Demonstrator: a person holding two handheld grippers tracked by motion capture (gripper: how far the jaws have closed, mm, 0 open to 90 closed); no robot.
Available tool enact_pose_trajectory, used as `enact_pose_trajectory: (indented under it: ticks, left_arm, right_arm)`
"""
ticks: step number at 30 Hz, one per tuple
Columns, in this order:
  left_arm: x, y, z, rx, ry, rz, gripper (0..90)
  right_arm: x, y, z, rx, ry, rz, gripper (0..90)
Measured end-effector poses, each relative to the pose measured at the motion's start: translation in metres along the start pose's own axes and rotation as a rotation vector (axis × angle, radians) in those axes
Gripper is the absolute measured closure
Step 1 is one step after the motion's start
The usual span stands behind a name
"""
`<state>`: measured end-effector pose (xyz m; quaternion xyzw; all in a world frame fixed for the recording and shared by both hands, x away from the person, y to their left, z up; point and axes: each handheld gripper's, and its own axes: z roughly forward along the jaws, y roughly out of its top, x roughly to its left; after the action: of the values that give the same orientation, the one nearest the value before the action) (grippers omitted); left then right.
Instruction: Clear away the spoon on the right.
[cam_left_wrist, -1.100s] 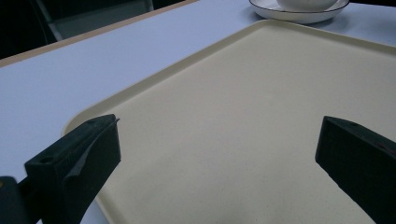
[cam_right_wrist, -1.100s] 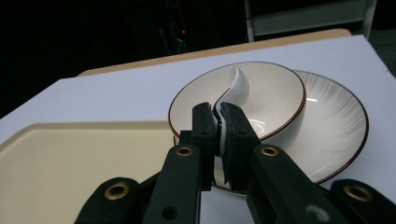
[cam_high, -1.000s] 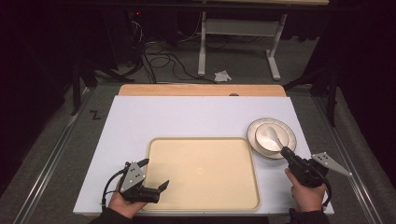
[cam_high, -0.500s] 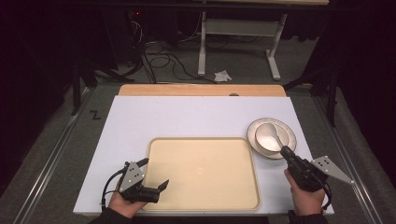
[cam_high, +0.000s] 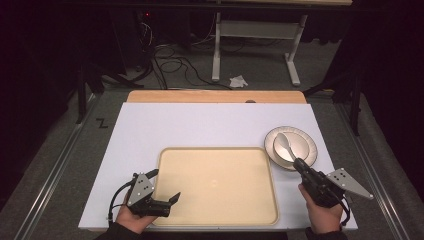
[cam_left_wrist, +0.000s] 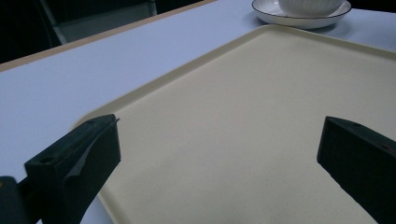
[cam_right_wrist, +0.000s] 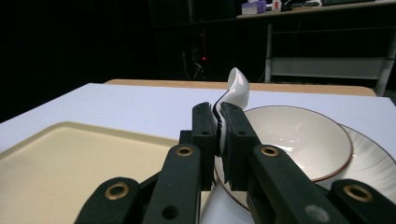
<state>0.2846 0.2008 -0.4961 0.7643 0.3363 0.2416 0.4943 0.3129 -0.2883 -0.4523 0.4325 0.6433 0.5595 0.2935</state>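
Note:
A cream tray (cam_high: 215, 185) (cam_left_wrist: 261, 121) (cam_right_wrist: 56, 154) lies at the front middle of the white table. To its right stands a white bowl (cam_high: 295, 145) (cam_right_wrist: 299, 140) on a saucer (cam_right_wrist: 373, 163) (cam_left_wrist: 299, 18). My right gripper (cam_high: 300, 166) (cam_right_wrist: 218, 126) is shut on the handle of a white spoon (cam_high: 284, 146) (cam_right_wrist: 236, 88), whose scoop rises over the bowl's near rim. My left gripper (cam_high: 162, 187) (cam_left_wrist: 219, 154) stands open over the tray's front left corner, with nothing between its jaws.
A wooden strip (cam_high: 215, 96) borders the table's far edge. Beyond it are a metal stand (cam_high: 255, 45), cables (cam_high: 170, 55) and a crumpled paper (cam_high: 238, 81) on the dark floor. Metal rails (cam_high: 50, 170) run along the table's left side.
The right gripper has drawn back toward the front with the spoon in it. The left gripper has stayed where it was.

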Motion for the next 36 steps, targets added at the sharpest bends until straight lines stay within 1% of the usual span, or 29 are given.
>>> enact_pose_trajectory:
  ticks: [3, 8, 10, 12, 14, 15, 27, 31, 36]
  left_arm:
    - [0.000, 0.000, 0.000, 0.001, -0.001, 0.001, 0.2]
    - [0.000, 0.000, 0.000, 0.000, 0.000, 0.002, 0.2]
    - [0.000, 0.000, 0.000, -0.001, 0.000, 0.002, 0.2]
    - [0.000, 0.000, 0.000, -0.001, 0.001, 0.003, 0.2]
    - [0.000, 0.000, 0.000, 0.000, -0.001, 0.003, 0.2]
    - [0.000, 0.000, 0.000, 0.000, -0.001, 0.003, 0.2]
    - [0.000, 0.000, 0.000, 0.001, -0.001, 0.006, 0.2]
    - [0.000, 0.000, 0.000, 0.001, -0.002, 0.006, 0.2]
    - [0.000, 0.000, 0.000, 0.003, -0.003, 0.007, 0.2]
  right_arm:
    - [0.005, 0.000, 0.002, 0.007, 0.019, -0.012, 86.8]
    - [0.012, -0.001, 0.005, 0.012, 0.043, -0.016, 86.8]
    - [0.016, -0.002, 0.007, 0.015, 0.059, -0.020, 86.9]
    - [0.021, -0.002, 0.008, 0.021, 0.071, -0.020, 86.8]
    - [0.026, -0.003, 0.010, 0.026, 0.093, -0.021, 86.8]
    - [0.028, -0.003, 0.010, 0.029, 0.094, -0.028, 86.8]
    - [0.055, -0.008, 0.020, 0.060, 0.187, -0.056, 86.8]
    - [0.062, -0.010, 0.022, 0.068, 0.206, -0.068, 86.8]
    - [0.065, -0.011, 0.024, 0.074, 0.214, -0.073, 86.8]
